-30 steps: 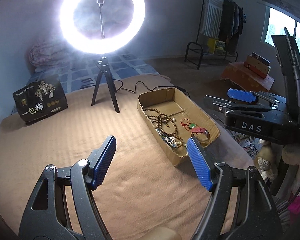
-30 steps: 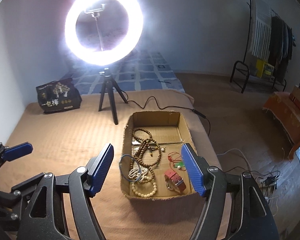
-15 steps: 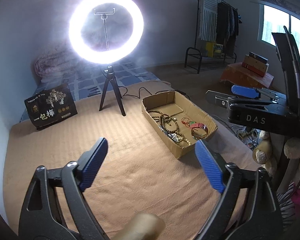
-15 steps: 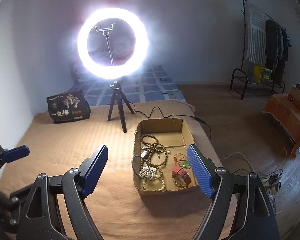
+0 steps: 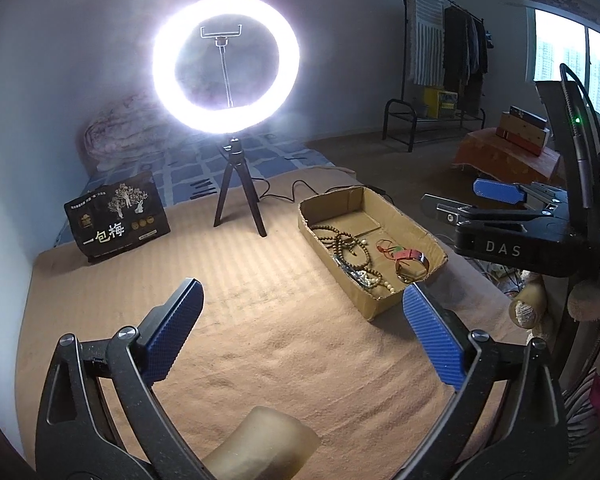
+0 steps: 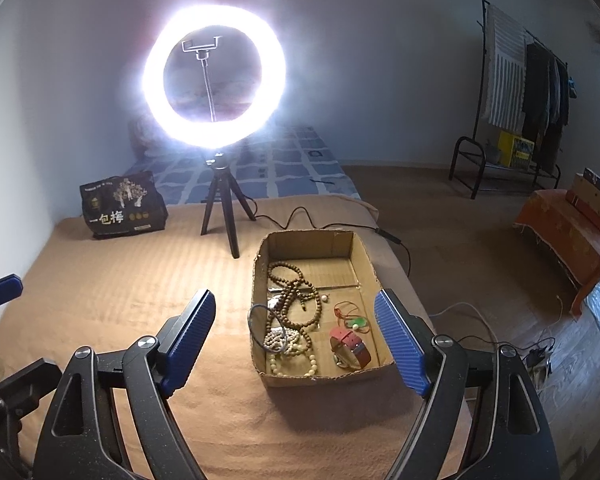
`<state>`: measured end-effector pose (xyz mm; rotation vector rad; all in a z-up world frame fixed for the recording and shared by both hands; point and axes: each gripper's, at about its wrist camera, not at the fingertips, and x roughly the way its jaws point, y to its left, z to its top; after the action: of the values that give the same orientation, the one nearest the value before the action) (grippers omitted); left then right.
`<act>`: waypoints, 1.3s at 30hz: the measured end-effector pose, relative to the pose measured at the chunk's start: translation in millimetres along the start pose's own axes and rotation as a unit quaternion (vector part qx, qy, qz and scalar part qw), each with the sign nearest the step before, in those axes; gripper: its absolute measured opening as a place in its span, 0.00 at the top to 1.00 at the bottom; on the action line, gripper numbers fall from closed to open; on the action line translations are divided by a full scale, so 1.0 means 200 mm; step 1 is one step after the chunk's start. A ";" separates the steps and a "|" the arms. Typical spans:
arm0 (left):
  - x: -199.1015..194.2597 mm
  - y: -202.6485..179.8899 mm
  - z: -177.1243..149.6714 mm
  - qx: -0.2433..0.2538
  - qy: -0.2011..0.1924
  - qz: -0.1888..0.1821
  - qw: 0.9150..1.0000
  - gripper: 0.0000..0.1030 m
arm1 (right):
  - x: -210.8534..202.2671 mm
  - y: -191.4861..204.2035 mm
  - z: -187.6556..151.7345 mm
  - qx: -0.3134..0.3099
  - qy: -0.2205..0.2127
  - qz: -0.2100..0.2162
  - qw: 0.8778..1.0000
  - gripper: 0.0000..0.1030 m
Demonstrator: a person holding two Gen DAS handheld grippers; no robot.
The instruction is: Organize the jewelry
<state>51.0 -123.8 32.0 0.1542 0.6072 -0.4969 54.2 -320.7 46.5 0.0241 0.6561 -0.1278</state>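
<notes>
A shallow cardboard box [image 6: 362,258] lies on the tan blanket and also shows in the left wrist view [image 5: 336,206]. It holds brown bead strands [image 6: 296,300], pale beads [image 6: 296,360], a blue hoop [image 6: 268,328], a red cord with a green pendant [image 6: 354,322] and a red watch strap [image 6: 352,350]. My right gripper [image 6: 296,342] is open and empty, raised in front of the box's near end. My left gripper [image 5: 304,330] is open and empty, above bare blanket left of the box.
A lit ring light on a tripod [image 6: 220,208] stands behind the box, its cable [image 6: 300,216] trailing to the bed edge. A black printed bag [image 6: 122,210] sits at the back left. The bed edge drops to the floor on the right.
Both grippers have pulled back and up from the box, so it looks smaller and farther away. Both stayed open and empty.
</notes>
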 end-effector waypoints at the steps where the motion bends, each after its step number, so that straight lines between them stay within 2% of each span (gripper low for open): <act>1: 0.00 0.00 0.00 0.000 0.000 0.001 1.000 0.01 | 0.00 0.00 0.00 0.000 0.000 -0.001 1.000 0.21; 15: 0.03 0.00 -0.01 -0.001 0.010 -0.004 1.000 0.01 | 0.01 0.03 0.00 -0.002 0.004 0.004 1.000 0.21; 39: 0.02 -0.02 -0.01 0.000 0.005 -0.011 1.000 0.01 | 0.00 0.04 0.01 -0.004 0.002 0.005 1.000 0.20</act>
<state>50.2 -127.3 27.8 0.1507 0.6181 -0.5177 56.2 -313.3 47.2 0.0197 0.6606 -0.1163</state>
